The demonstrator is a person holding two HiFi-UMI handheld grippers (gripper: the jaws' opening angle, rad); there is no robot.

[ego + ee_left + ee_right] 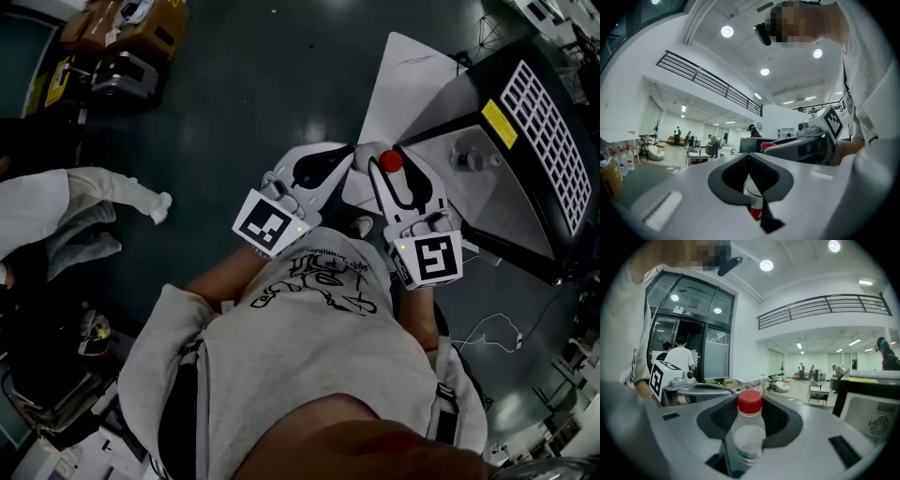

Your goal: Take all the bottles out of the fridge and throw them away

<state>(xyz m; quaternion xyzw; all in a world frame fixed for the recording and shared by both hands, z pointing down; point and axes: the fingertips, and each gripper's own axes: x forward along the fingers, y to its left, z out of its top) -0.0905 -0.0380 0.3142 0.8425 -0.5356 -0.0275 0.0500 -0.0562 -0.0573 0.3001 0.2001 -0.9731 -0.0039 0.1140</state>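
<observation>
Large hall, dark floor [244, 84]. Bottle [749, 427], cap at twelve o'clock, is sitting clamped in the right gripper [386, 173]. Second bottle [753, 199] is sitting clamped in the left gripper [328, 164], at its nine o'clock. Handling advised: squeezing steadily, carrying both level.

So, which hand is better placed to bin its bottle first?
Neither clearly: left claw grips a red-labelled bottle, right claw a red-capped bottle, side by side; no bin shows.
</observation>
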